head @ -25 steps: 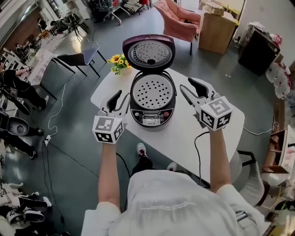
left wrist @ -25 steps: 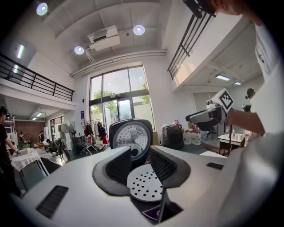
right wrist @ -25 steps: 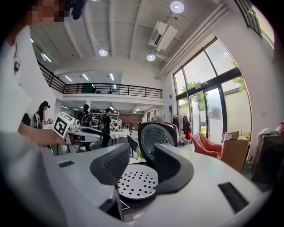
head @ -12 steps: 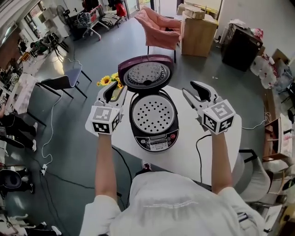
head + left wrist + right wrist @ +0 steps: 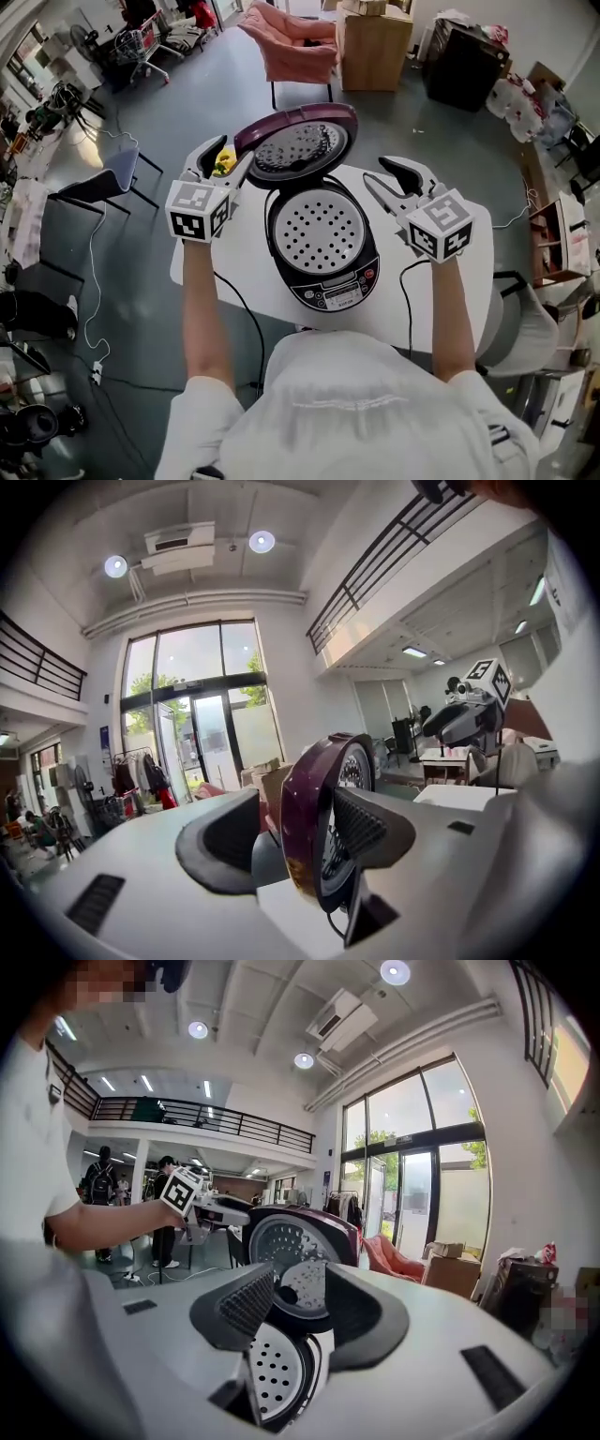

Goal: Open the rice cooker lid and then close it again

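Two tongs gape: our left tongs [image 5: 228, 159], just opening, sit around the upright lid [image 5: 298, 142] edge; our right tongs [image 5: 384, 175] wait empty, farther off.

Rice cooker [image 5: 323, 239] on table [image 5: 234, 258]; armchair [image 5: 291, 47] behind table.

Head view steeply downward; both gripper views near-level, sharing the lid [image 5: 300, 141]

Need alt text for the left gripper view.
The left tool straddles the edge of the raised purple rice cooker lid; its jaws have just been opening and are not clamped on it. Beyond, the right tool hovers, with tall windows behind.
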